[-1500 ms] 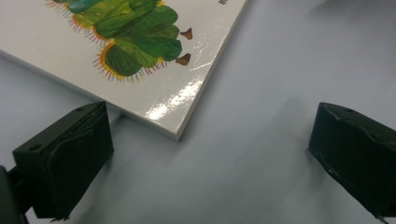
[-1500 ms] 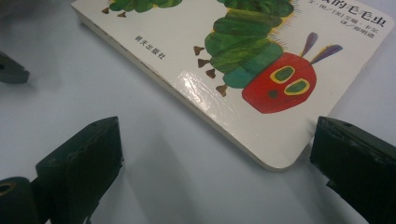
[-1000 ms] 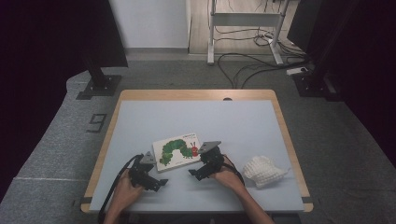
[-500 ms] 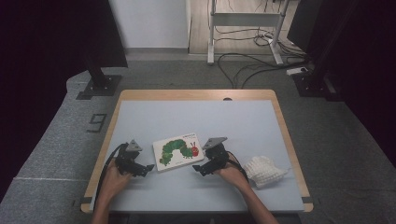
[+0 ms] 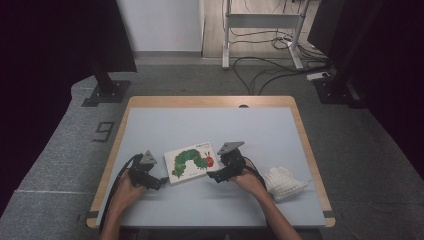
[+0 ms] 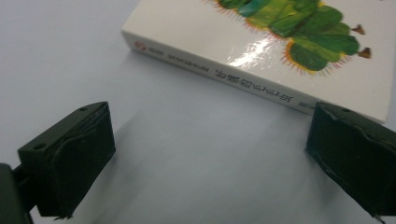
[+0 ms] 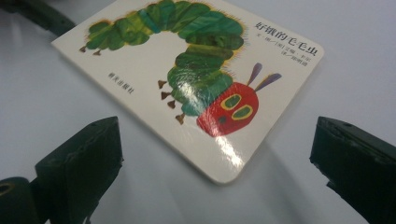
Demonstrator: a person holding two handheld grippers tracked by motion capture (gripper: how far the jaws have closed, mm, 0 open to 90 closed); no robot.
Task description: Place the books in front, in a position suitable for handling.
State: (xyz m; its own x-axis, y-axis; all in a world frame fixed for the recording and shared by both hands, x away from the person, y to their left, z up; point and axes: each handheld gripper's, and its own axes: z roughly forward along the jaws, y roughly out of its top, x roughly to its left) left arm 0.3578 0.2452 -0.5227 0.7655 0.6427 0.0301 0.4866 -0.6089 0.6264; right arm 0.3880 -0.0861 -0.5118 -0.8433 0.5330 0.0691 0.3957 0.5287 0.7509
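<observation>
A white board book (image 5: 192, 162) with a green caterpillar on its cover lies flat on the table, near the front middle. My left gripper (image 5: 161, 182) sits just left of the book's spine (image 6: 224, 74), jaws open, nothing between them. My right gripper (image 5: 214, 176) is at the book's right front corner (image 7: 224, 175), also open and empty. In the right gripper view the caterpillar's red head (image 7: 229, 109) lies just ahead of the jaws. Both grippers rest low over the tabletop, each held by a hand.
A white knitted cloth (image 5: 284, 182) lies to the right of my right hand. The table (image 5: 200, 125) has a pale blue top and a wooden rim. Cables and stand feet lie on the floor beyond the far edge.
My left gripper swung out to the left, then came back in toward the book's spine. The right gripper stayed at the book's right corner. The book has not moved.
</observation>
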